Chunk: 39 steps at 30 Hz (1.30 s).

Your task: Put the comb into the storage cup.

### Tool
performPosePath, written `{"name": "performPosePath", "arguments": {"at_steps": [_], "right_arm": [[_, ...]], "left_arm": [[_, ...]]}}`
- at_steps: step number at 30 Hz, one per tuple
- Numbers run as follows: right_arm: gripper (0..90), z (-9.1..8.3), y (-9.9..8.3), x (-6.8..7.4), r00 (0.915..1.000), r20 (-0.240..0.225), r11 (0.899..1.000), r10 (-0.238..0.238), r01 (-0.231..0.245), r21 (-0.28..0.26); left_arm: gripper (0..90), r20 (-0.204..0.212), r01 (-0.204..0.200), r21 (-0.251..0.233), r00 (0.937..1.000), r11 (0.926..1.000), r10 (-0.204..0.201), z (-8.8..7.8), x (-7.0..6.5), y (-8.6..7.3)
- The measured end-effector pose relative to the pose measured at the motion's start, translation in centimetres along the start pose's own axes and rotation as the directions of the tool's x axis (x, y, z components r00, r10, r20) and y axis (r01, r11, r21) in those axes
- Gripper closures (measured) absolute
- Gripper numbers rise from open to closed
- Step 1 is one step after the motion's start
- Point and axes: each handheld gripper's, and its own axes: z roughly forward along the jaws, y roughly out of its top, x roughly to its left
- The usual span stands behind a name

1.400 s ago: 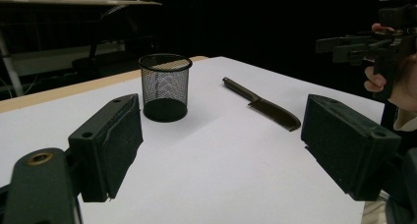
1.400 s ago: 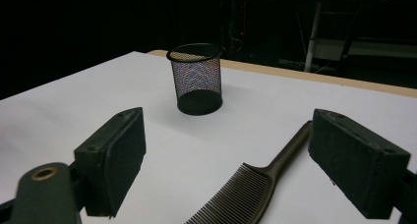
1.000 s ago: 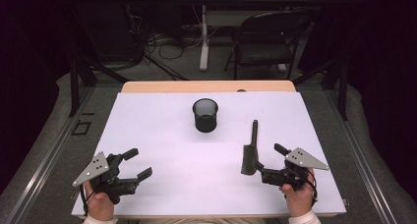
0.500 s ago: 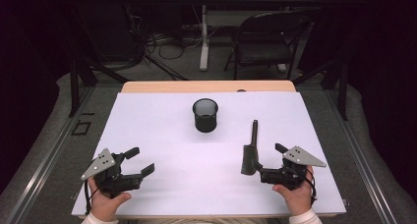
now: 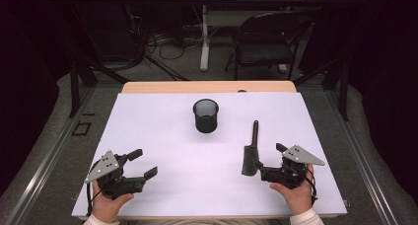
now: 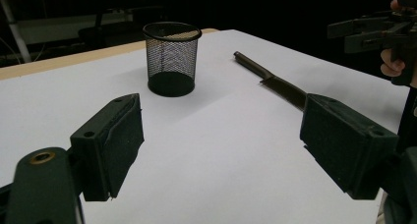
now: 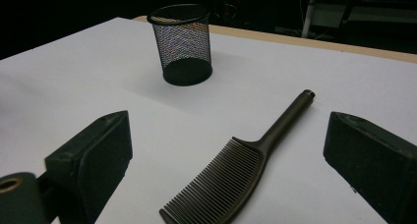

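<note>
— White paper covers the surface [image 5: 162, 136], with a dark room and a chair [image 5: 266, 42] behind it. Where does the comb lie?

— The comb [image 5: 250, 151] lies flat just ahead of the right tongs [image 5: 270, 161], its toothed head [image 7: 216, 184] nearest them and between their spread jaws in the right gripper view. Its handle [image 7: 287, 118] points away, toward the far edge.

— And the left tongs?

— The left tongs [image 5: 143, 163] are spread too, holding nothing, and well apart from the comb, which lies off to their right. So the right hand [image 5: 296, 193] is much the nearer.

— Anything in the way?

— No. The mesh cup [image 5: 205, 115] stands upright farther ahead, to the left of the handle's tip, well apart from it. I'd judge a grasp must close across the comb's long axis.
</note>
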Motion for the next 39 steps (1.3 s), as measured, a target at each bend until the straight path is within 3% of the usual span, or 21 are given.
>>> {"name": "performPosePath", "arguments": {"at_steps": [6,12,20,26,39], "right_arm": [[13.6,0.5,0.6,-0.8,0.9998,0.016,1.000,0.013,-0.014,0.023],[16.4,1.1,1.2,-1.4,0.9994,0.029,0.998,0.018,-0.019,0.053],[30.9,2.8,2.0,-2.1,0.9983,0.059,0.996,0.004,-0.009,0.093],[33.3,4.1,2.4,-2.8,0.9968,0.074,0.990,0.030,-0.040,0.135],[42.9,6.6,3.8,-3.8,0.9953,0.095,0.982,0.019,-0.036,0.183]], "left_arm": [[16.8,-0.010,-0.005,-0.010,0.9999,0.9999,0.004,-0.1,-0.1,0.1],[16.8,-0.012,0.003,-0.002,0.9999,1.0000,-0.003,-0.2,-0.1,0.0],[16.8,-0.037,0.002,0.003,0.9993,1.0000,-0.002,-0.2,-0.1,0.0],[16.8,-0.038,0.002,0.007,0.9993,1.0000,-0.002,-0.1,-0.1,-0.1],[16.8,-0.031,0.008,0.012,0.9995,0.9999,-0.007,-0.1,0.0,-0.2]]}}
